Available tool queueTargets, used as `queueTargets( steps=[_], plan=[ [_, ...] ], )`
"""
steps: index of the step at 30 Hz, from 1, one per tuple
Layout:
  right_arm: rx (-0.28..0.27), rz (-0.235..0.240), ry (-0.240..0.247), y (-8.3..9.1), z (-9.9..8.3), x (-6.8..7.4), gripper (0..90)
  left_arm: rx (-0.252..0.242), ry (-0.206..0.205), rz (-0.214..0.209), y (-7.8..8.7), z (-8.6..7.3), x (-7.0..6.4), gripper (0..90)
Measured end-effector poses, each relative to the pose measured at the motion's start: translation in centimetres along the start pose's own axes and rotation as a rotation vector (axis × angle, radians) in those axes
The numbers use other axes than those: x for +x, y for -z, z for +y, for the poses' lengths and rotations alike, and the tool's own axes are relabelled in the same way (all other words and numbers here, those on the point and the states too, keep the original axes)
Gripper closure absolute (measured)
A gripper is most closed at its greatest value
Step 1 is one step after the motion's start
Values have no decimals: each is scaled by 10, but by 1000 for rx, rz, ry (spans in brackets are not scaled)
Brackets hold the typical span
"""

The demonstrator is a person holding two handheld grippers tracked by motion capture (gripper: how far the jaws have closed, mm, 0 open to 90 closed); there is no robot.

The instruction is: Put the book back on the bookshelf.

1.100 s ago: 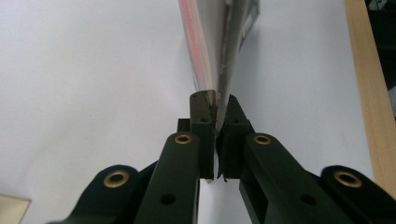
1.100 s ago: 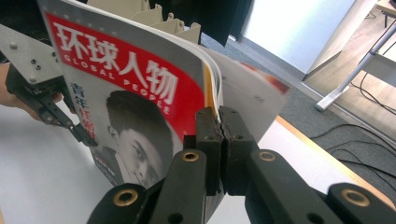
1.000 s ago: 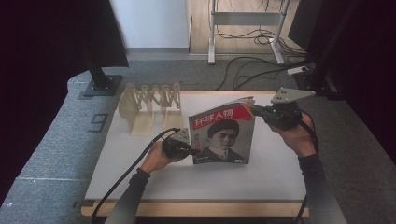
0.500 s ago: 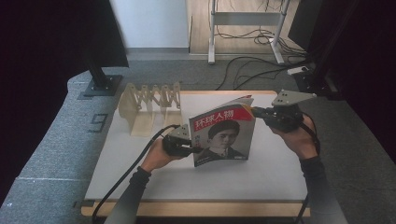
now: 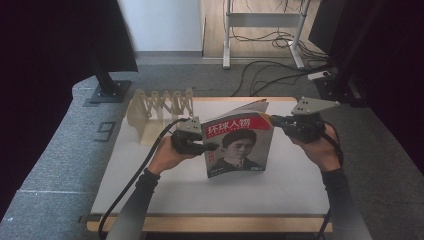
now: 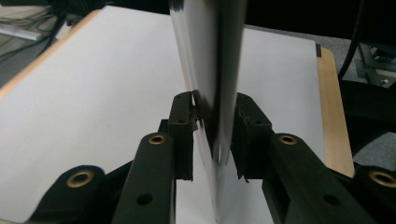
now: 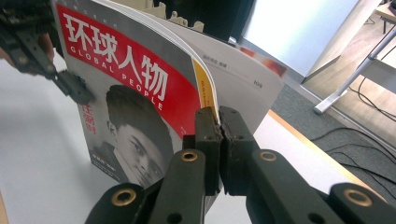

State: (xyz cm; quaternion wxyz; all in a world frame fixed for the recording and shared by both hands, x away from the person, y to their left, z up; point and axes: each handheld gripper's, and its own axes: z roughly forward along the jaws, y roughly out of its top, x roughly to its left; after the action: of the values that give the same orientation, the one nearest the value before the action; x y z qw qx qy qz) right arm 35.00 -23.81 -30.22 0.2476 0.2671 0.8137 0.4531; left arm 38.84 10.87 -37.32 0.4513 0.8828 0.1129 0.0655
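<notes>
— Where is the thing they are handling?

— A glossy magazine with a red title band and a portrait on its cover [image 5: 239,145] stands upright on the white tabletop with a pale wooden edge [image 5: 200,195], its lower edge touching the surface, roughly midway between the two hands.

— And the left gripper [image 5: 212,147]?

— Its jaws are closed on the magazine's left edge. In the left gripper view the sheets run edge-on straight up between the two black pads [image 6: 181,126], which press in from both sides.

— The right one?

— The right gripper [image 5: 274,120], carrying a grey three-cornered plate, pinches the upper right corner of the cover. In the right gripper view its jaws sit almost together with the cover's edge between them, and the inner pages fan away behind.

— Anything else on the table?

— A pale wooden accordion-style rack [image 5: 160,111] stands at the far left corner, well apart from the magazine.
</notes>
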Motion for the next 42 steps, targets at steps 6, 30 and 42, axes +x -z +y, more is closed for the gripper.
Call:
queueTargets(
  steps=[6, 30, 42],
  plan=[
    [-2, 2, -1, 0, 0, 0, 855, -12, -6, 28, 4, 16, 0, 748],
    [76, -15, -113, -23, -62, -11, 438, -42, 35, 62, 8, 17, 2, 867],
    [109, -46, -190, -39, -112, -6, 253, -27, 92, 76, 32, 13, 5, 868]
  ],
)
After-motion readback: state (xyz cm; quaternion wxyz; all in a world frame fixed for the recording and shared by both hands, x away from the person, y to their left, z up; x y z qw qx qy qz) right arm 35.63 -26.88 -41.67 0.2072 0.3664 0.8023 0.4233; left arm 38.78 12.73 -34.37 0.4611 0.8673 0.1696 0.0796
